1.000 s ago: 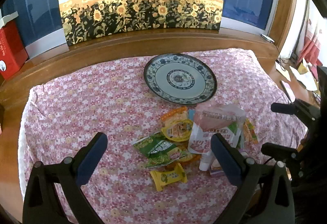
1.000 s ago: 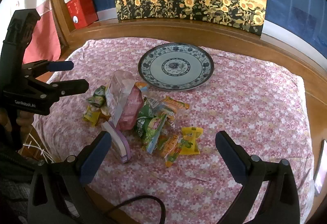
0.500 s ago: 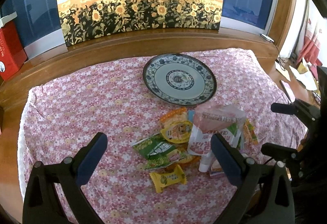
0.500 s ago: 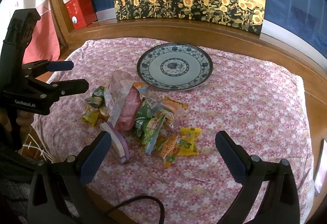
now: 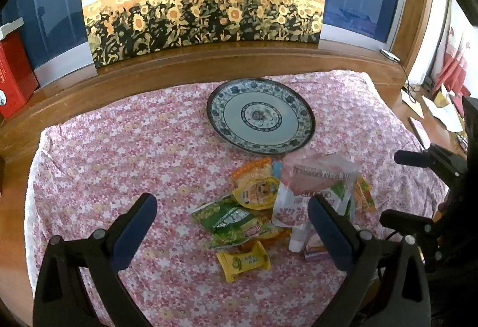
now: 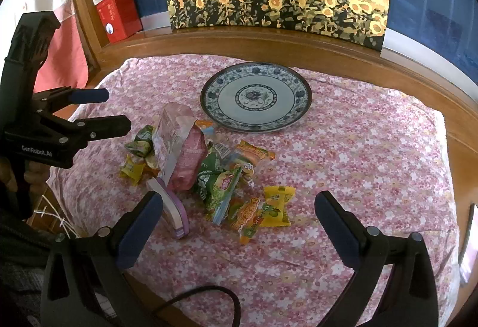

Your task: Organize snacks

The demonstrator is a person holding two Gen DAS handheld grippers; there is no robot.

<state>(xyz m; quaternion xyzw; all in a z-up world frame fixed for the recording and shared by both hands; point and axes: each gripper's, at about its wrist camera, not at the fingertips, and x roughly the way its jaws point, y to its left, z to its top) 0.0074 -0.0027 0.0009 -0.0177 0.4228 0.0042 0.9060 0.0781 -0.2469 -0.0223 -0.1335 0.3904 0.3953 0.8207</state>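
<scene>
Both grippers are hanging wide apart and empty above the flowered tabletop, the left gripper over the snack pile just in front of the bare plate. Starting with the loose yellow candy at the pile's edge looks easiest. The right gripper view is showing a purple-edged box, half hidden in the left view.

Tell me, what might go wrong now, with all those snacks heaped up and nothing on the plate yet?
1. The packets overlap: the green packet lies against its neighbours, so jaws closing on it could drag others along.
2. The tall pink bag leans in the pile and may topple if bumped.
3. The floral cloth is loose and wrinkled; a low grab might pinch it and shift the plate.
</scene>
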